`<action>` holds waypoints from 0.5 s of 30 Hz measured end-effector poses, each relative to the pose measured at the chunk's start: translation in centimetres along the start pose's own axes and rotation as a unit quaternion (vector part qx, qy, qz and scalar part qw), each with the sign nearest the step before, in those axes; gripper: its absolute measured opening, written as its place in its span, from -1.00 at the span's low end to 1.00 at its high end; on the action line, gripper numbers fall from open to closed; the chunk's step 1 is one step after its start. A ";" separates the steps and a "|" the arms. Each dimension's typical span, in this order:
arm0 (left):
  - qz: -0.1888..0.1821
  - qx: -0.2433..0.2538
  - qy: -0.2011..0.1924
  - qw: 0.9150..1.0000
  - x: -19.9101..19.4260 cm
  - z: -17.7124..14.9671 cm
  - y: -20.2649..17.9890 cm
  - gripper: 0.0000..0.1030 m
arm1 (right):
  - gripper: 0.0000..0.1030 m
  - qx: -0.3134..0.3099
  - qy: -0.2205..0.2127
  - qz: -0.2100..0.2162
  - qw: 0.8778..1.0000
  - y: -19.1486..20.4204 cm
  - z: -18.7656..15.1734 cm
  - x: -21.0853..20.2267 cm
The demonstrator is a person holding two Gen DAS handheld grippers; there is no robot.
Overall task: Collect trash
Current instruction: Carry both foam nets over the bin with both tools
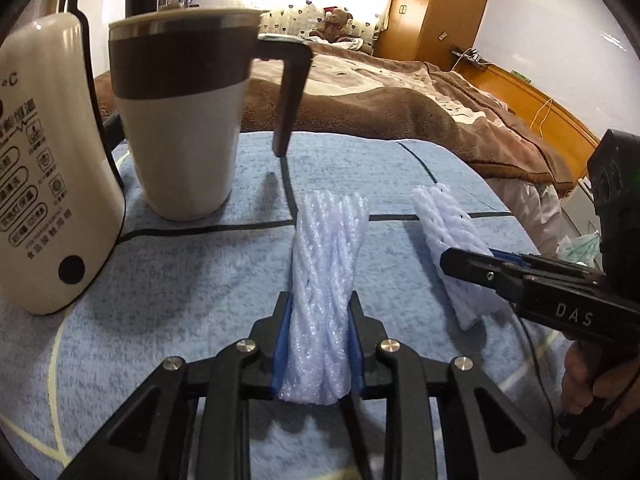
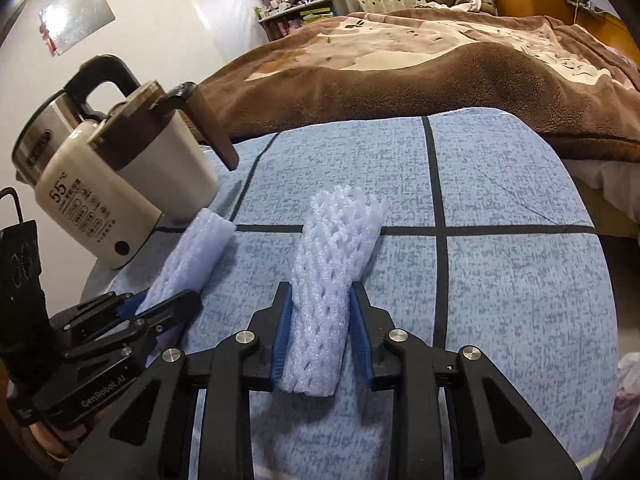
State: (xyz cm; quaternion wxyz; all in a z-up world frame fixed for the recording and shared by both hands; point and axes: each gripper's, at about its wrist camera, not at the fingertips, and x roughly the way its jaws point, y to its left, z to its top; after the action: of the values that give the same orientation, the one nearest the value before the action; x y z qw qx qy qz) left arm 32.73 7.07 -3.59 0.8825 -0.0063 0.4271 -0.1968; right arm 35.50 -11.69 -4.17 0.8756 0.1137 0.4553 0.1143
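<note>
Two white foam fruit nets lie on the blue cloth-covered table (image 1: 192, 280). My left gripper (image 1: 320, 300) is shut on the left net (image 1: 328, 240), whose near end is pinched and twisted between the blue pads. The right net (image 2: 340, 240) lies lengthwise between the pads of my right gripper (image 2: 318, 292). It keeps its shape, touching the left pad with a thin gap at the right one. The other gripper shows in each view: the right gripper (image 1: 468, 256) astride the right net (image 1: 444, 220), and the left gripper (image 2: 164, 300) on the left net (image 2: 196, 248).
A cream and brown lidded mug (image 1: 180, 120) and a cream electric kettle (image 1: 52, 160) stand at the table's far left, close to the left net. A bed with a brown blanket (image 1: 400, 92) lies beyond the table. Crumpled plastic (image 1: 580, 248) shows past the right edge.
</note>
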 end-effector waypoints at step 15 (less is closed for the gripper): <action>-0.016 0.017 -0.017 1.000 -4.5 -1.6 -6.3 -0.49 | -0.46 -0.001 -0.042 0.002 0.999 -0.6 -3.5 -8.4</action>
State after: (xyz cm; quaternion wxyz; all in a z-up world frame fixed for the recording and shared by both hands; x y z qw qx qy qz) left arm 26.83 3.08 -0.06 0.8866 -0.0016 0.4081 -0.2174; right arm 27.96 -14.51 0.19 0.8941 0.1180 0.4175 0.1114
